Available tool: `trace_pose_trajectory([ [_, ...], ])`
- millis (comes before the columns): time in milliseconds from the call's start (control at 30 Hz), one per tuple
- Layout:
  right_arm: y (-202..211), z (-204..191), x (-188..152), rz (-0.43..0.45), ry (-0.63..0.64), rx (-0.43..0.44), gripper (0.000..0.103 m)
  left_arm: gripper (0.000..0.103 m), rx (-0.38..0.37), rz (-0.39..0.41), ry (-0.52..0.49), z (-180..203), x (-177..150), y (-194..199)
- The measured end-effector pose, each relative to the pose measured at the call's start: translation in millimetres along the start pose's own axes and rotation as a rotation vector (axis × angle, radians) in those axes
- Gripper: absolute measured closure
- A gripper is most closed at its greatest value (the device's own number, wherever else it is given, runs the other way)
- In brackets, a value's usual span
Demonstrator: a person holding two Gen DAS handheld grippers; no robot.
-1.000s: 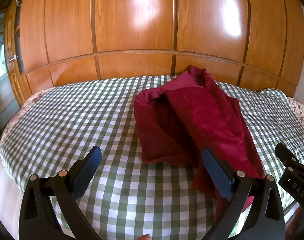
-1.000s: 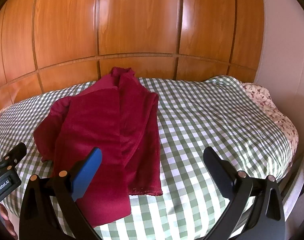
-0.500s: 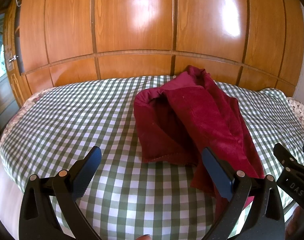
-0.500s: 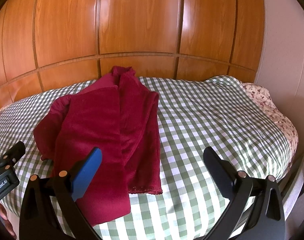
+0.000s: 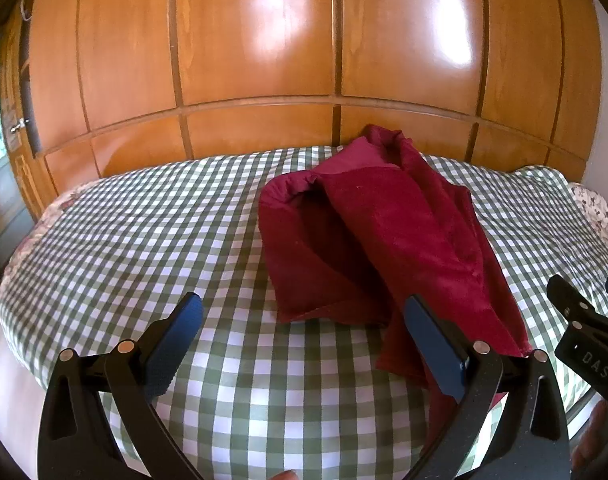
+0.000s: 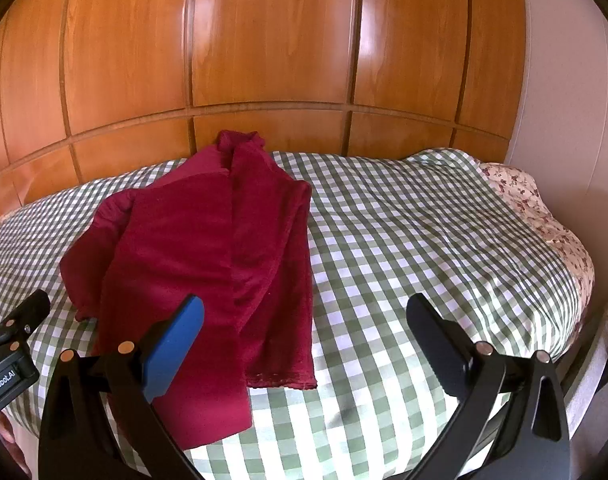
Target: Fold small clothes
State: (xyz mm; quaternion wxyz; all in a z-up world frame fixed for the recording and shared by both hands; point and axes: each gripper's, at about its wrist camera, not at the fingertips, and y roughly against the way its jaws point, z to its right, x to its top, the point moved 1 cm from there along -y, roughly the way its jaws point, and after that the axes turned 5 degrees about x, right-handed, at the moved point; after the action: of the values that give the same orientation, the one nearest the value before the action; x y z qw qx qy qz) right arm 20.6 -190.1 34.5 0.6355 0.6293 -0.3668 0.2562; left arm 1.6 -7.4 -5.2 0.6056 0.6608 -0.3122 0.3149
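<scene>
A dark red garment (image 5: 383,236) lies on the green-and-white checked bed cover (image 5: 144,240), partly folded lengthwise, its collar toward the wooden wall. It also shows in the right wrist view (image 6: 208,264), with its hem near the bed's front edge. My left gripper (image 5: 304,332) is open and empty, above the cover just in front of the garment's left flap. My right gripper (image 6: 304,332) is open and empty, above the garment's lower right corner. Each gripper shows at the edge of the other's view.
A glossy wooden panelled wall (image 5: 264,60) rises behind the bed. A flowered sheet (image 6: 543,216) shows at the bed's right edge, beside a pale wall (image 6: 575,100). The bed's front edge drops off below both grippers.
Both grippers have shifted very slightly; the view has hardly changed. The garment has not moved.
</scene>
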Motion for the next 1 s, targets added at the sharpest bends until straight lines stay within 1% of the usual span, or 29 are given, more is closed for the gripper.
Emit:
trace_pose_trajectory([
  [800,-0.6,4.0,-0.8,0.000,-0.001,0.000,0.002,0.003,-0.016,0.014,-0.039,6.3,-0.7,3.4],
  [1000,-5.4,11.8,-3.6,-0.016,-0.013,-0.006,0.002,0.003,-0.043,-0.008,-0.053,9.5,-0.7,-1.7],
])
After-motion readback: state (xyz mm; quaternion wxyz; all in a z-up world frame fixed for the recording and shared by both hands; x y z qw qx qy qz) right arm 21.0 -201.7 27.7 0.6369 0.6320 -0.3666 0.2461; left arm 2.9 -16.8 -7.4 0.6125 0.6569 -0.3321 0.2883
